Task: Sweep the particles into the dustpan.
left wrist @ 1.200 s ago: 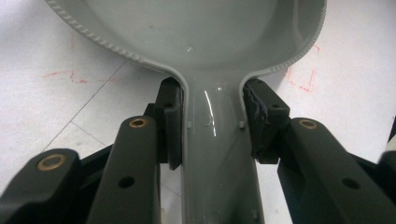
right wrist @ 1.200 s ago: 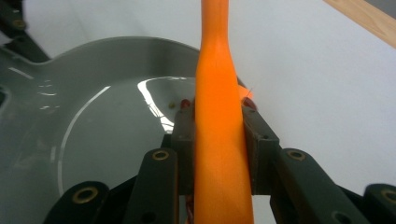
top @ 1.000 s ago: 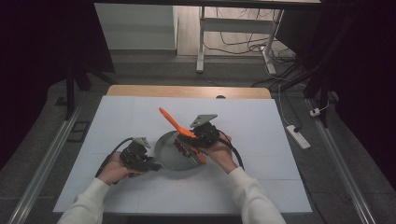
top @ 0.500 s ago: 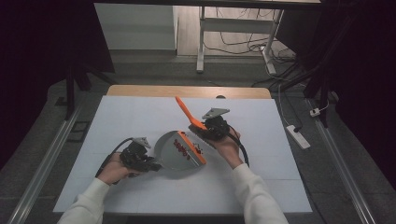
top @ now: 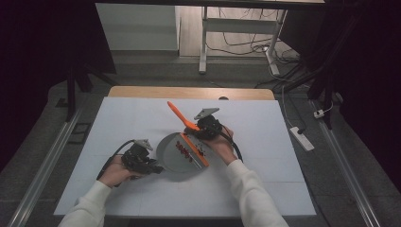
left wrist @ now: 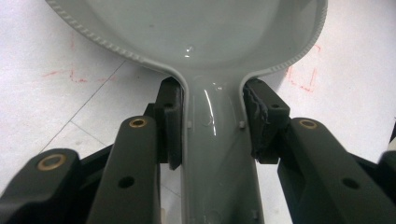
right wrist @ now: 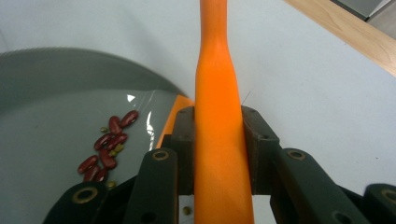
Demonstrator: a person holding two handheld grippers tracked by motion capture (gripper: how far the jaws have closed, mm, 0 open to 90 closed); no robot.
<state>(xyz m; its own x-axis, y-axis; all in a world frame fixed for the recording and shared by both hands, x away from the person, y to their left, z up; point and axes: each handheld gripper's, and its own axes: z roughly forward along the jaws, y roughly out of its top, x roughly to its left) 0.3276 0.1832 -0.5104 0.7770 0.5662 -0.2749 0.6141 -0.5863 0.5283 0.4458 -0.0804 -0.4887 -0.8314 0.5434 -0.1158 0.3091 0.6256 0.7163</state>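
Near the middle of the white table (top: 118,118), the left gripper (top: 152,166) clamps the handle of a grey dustpan (top: 172,156). The right gripper (top: 201,132) squeezes an orange brush (top: 182,118), its edge resting in the pan beside red beans (top: 183,150).

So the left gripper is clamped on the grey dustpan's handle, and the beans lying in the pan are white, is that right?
Not quite. The left gripper does clamp the grey dustpan's handle, but the beans in the pan are dark red, as the right gripper view shows.
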